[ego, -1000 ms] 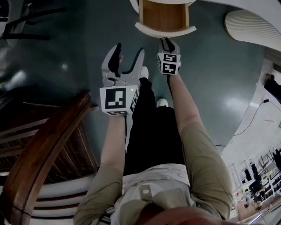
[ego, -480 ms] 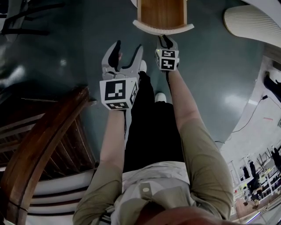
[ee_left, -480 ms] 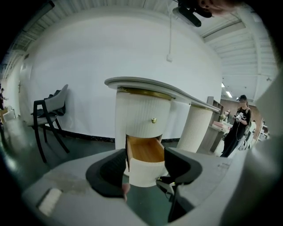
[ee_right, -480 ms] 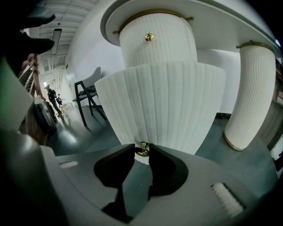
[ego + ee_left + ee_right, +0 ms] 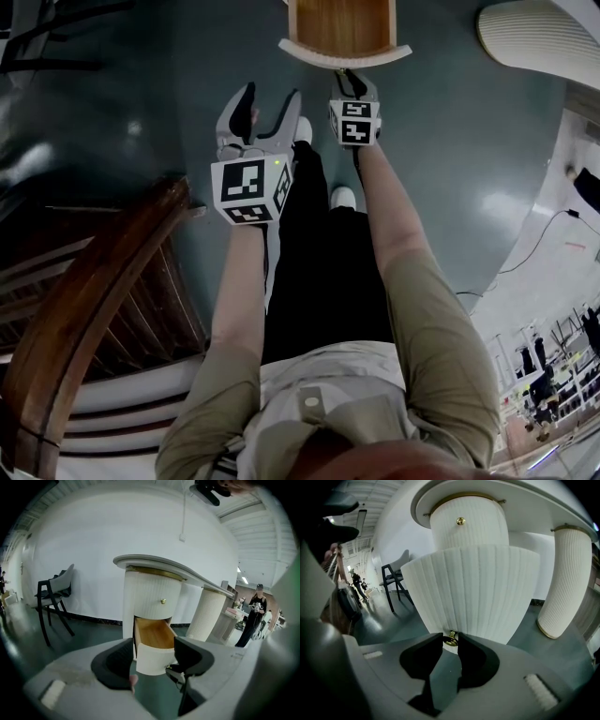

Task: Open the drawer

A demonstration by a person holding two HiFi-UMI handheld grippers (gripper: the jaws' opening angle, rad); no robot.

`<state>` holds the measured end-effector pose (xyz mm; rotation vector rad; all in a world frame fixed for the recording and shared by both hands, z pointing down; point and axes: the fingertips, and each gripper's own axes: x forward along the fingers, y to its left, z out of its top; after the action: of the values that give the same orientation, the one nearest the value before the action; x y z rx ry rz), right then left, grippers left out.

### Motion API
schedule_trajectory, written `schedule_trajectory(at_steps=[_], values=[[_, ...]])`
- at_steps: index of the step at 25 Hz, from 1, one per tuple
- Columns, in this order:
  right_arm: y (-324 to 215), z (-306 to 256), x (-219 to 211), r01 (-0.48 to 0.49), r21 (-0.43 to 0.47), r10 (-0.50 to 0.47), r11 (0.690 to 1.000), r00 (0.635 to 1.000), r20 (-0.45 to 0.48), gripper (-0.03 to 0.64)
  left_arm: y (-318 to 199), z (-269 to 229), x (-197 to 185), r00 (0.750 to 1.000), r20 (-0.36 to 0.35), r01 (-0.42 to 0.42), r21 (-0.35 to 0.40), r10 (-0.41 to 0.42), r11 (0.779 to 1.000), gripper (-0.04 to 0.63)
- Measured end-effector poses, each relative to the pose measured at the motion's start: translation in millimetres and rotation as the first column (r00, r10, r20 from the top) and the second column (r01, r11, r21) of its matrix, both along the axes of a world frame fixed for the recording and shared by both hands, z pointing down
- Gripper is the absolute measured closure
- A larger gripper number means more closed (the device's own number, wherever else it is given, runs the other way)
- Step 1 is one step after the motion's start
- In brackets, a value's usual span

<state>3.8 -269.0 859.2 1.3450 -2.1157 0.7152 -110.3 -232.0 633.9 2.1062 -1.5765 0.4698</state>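
A single brown wooden chair with a curved back [image 5: 89, 309] stands closest, at the person's left on the dark green floor [image 5: 450, 169]. Two tongs reach forward, each with one black-and-white marker cube [image 5: 248, 187]. The left tongs [image 5: 270, 101] hang in the air short of the drawer, with the jaws spread wide and nothing between them. The right tongs [image 5: 450, 642] are drawn narrow and clamp the small brass knob [image 5: 451, 638] low on the front of the white ribbed drawer [image 5: 478, 592]. That drawer is the lower of two and stands pulled out, its light wooden inside open to view. The upper drawer [image 5: 154, 602] above it is shut and carries a second brass knob [image 5: 163, 601]. Both sit in one white ribbed pedestal [image 5: 129, 597]. A second ribbed pedestal [image 5: 206, 613] stands apart to the right, and one curved white counter [image 5: 187, 576] spans the two. Farther left, by the white wall [image 5: 93, 550], is one black chair [image 5: 54, 595]. Farthest off, at the right, stands one person in dark clothes [image 5: 253, 620].
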Motion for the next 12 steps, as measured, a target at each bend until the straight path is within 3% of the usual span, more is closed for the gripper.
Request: schedule_trajectory(at_steps=[12], values=[[25.4, 3.3, 2.0, 0.004, -0.023, -0.005, 1.000, 1.000, -0.011, 0.512, 8.8, -21.9, 3.9, 0.999, -0.049, 0.005, 0.080, -0.001, 0.997, 0.308]])
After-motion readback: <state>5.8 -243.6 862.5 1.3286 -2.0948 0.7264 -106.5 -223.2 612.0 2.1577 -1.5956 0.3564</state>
